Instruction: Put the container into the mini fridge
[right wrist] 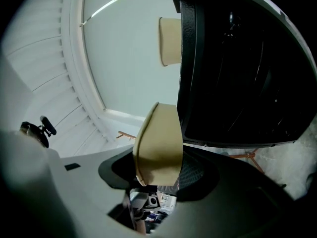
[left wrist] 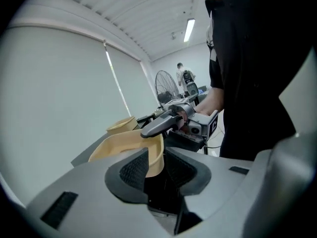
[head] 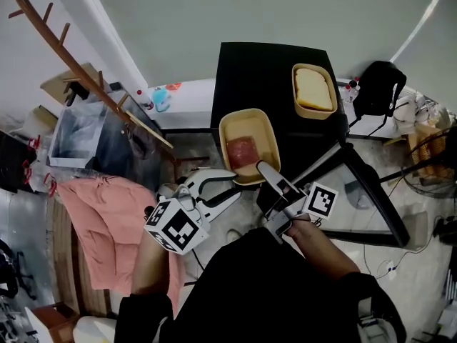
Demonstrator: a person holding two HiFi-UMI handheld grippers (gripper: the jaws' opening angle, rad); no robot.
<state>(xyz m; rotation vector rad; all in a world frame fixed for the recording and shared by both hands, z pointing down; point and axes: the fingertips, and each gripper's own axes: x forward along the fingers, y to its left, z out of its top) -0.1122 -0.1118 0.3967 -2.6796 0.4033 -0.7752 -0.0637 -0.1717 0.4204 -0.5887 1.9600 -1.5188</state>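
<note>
Container: A tan oblong container with a reddish slab of food in it hangs in the air just in front of the black mini fridge, above floor level.
Right gripper: The right gripper is clamped on the container's near short end. Its own view shows the tan wall pinched between the pads.
Left gripper: The left gripper sits at the container's near left corner. The rim stands between its jaws, which are parted, with a dark gap on one side, so it appears to carry no weight.
Fridge: Its glass door stands swung open to the right. A second tan container rests on the fridge top, well apart from the held one.
Long axis: The held container runs lengthwise away from the person, straight out from the right gripper's tips toward the fridge front.
Nearer hand: The right one, already gripping. The left is beside it but loose.
Coming move: Judged from this pose, the container goes forward and probably lower into the cavity, leading with its far short end. The cavity itself is not visible from above.
Risk: A one-ended grip leaves the far end free to dip.
</note>
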